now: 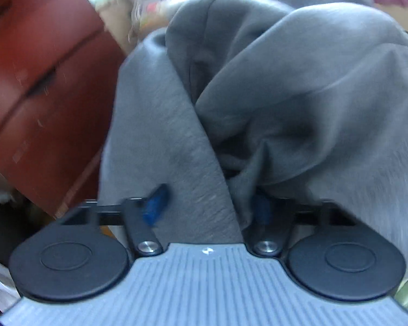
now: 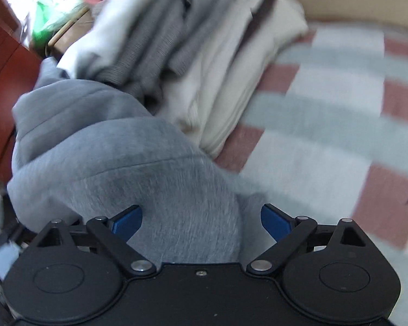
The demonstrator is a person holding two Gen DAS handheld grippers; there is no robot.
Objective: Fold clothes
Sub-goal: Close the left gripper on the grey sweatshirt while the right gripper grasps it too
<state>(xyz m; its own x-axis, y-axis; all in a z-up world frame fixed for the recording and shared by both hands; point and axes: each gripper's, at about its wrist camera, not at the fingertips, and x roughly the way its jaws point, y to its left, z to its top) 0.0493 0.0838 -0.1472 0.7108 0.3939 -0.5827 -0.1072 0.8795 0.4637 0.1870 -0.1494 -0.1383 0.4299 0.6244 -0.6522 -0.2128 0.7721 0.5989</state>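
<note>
**Grey sweatshirt bunched at both grippers — grip status uneven**

Left gripper (image 1: 208,203): jaws partly drawn in, with a band of the grey sweatshirt (image 1: 258,95) running between them. The left blue pad (image 1: 156,205) is exposed and the cloth looks just beside it; the right pad is buried under a fold. Whether the pads actually press the fabric cannot be told from this blurred view.

Right gripper (image 2: 201,221): jaws spread wide. A hump of the same sweatshirt (image 2: 122,163) sits between them, but both blue pads (image 2: 129,221) stand clear of it — nothing is pinched.

Location: the garment lies heaped in the lower left of the right wrist view, resting partly on a striped bedspread (image 2: 326,135) and against a stack of folded clothes (image 2: 204,68) in the upper centre. Reddish wooden furniture (image 1: 40,81) fills the left of the left wrist view.

Risks, as judged:
- The fabric is thick and layered; closing on a bunched hump may catch several layers, so the fold pulls crooked.
- A one-sided hold would let the cloth swing or slip out when lifted.
- The heap touches the folded stack — dragging it could topple or disarrange that pile.
</note>
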